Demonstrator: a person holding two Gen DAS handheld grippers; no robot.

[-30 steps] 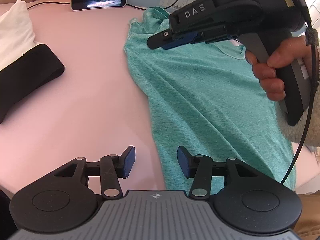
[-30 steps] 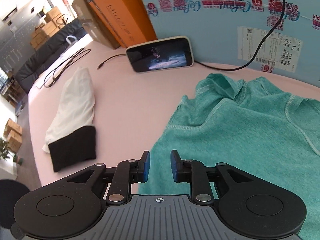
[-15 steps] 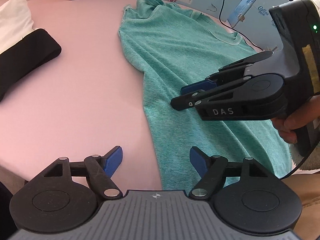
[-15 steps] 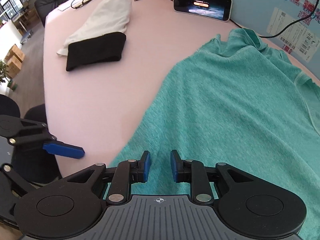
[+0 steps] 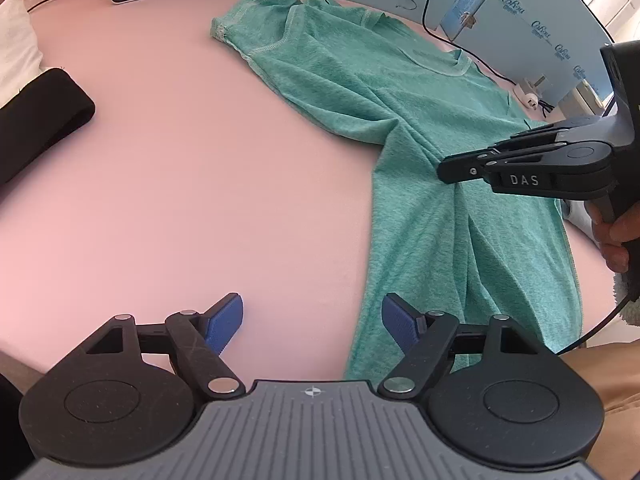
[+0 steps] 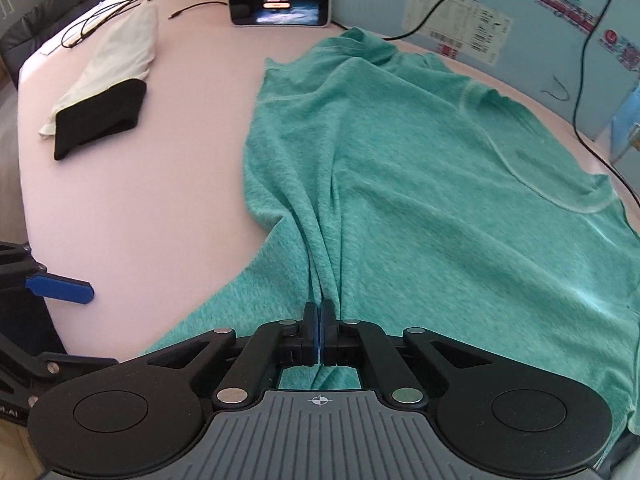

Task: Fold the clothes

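Pink table (image 5: 168, 184): tee (image 5: 400, 92) lies diagonal.

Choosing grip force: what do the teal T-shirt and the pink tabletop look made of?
Teal T-shirt: soft heathered knit, probably cotton blend; matte, and it gathers into fine pleats where the right gripper pinches it. Pink tabletop: smooth, faintly sheened, maybe laminate or a fitted cover; unclear.

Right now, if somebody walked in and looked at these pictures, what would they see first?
First, the big teal knit T-shirt spread across the pale pink table. The right tool has just closed, pinching the cloth into long ridges near its front edge, while the left tool waits with its blue pads wide apart over the shirt's left edge. Far left lies a white and black folded garment, and a glowing phone stands at the back.
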